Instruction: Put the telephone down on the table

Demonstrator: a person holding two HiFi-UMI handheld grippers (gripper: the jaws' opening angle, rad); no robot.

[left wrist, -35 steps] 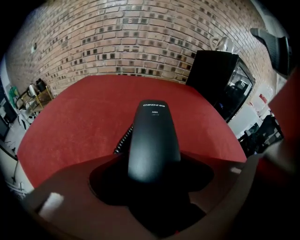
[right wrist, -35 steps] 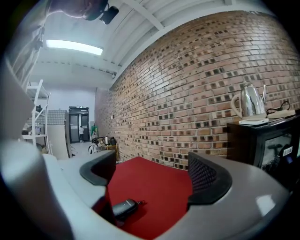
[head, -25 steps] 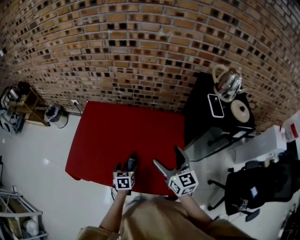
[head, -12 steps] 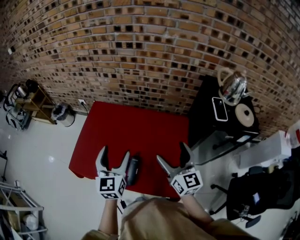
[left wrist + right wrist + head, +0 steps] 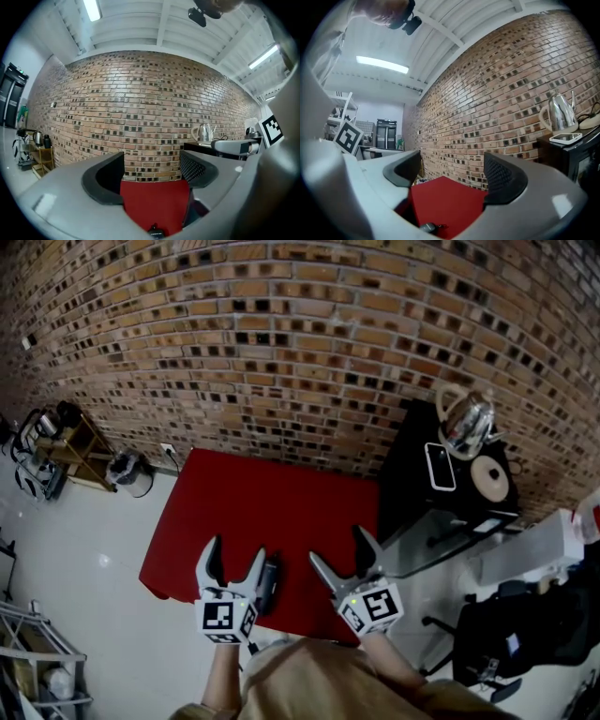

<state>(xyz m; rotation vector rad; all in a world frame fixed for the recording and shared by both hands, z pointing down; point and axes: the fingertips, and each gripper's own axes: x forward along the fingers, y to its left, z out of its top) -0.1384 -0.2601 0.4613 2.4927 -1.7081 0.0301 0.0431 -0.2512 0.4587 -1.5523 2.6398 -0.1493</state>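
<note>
Telephone (image 5: 267,582) is lying on the red table (image 5: 262,502). Left tongs (image 5: 234,559) sit just beside it, right tongs (image 5: 339,551) near its other side. Both are wide open, holding nothing.

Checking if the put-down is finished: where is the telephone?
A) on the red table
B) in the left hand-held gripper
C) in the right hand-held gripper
A: the telephone lies on the red table; the left hand-held gripper and right hand-held gripper are open and empty.
</note>
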